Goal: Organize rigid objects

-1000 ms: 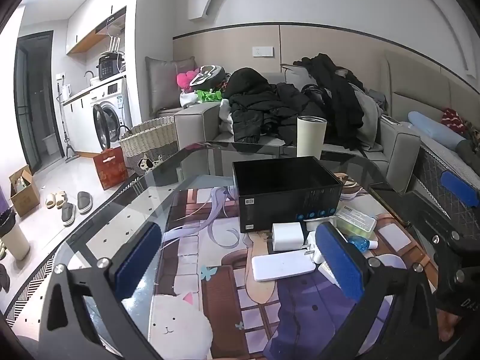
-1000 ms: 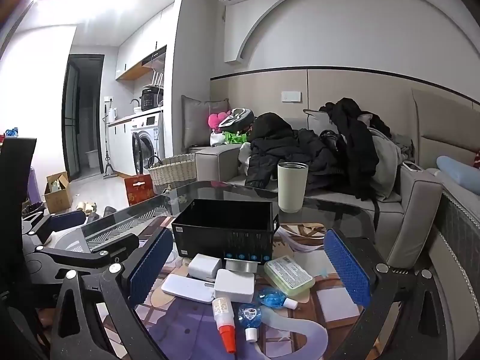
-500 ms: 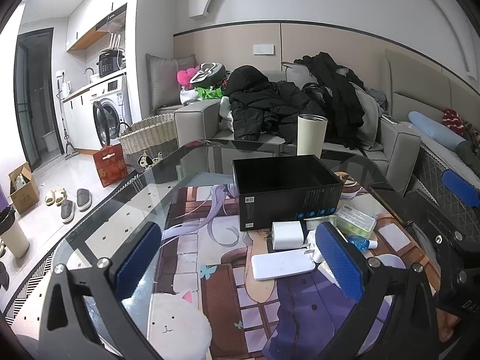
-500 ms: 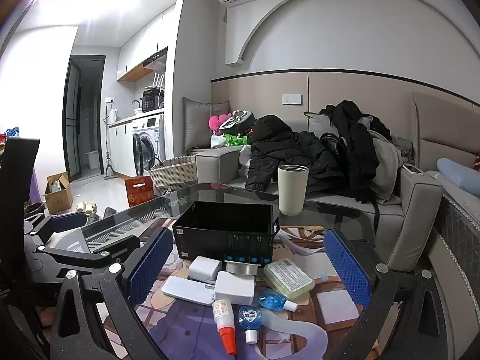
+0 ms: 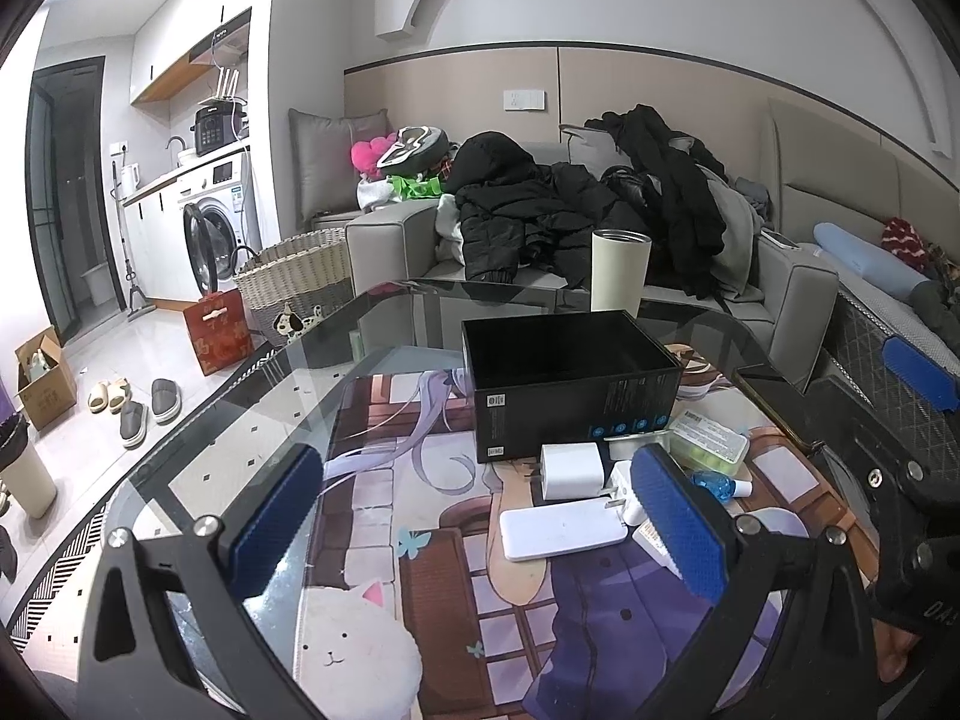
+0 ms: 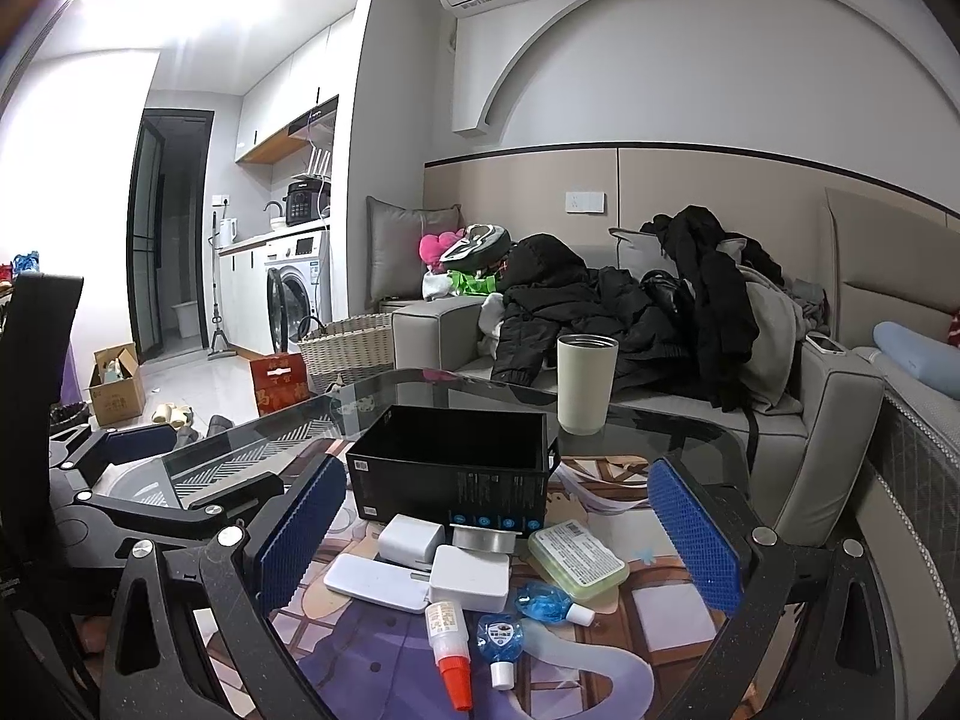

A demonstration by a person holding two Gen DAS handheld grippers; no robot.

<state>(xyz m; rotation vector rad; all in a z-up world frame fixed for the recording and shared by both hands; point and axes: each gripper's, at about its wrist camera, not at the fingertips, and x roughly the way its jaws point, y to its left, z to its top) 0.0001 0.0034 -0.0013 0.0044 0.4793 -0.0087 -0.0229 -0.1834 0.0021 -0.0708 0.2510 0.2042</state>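
Both tongs, left tongs [image 5: 480,534] and right tongs [image 6: 498,546], are hovering apart and empty, barely drifting since a second ago, the box [image 6: 450,474] at twelve o'clock awaiting items.

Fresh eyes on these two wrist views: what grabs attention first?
The open black box at mid-table, with a cluster of small white and clear items heaped just in front of it: a flat white power bank, white chargers and a red-capped bottle. Both tools, left tool and right tool, are open and hold nothing. Behind, a cream tumbler stands before the clothes-piled sofa.
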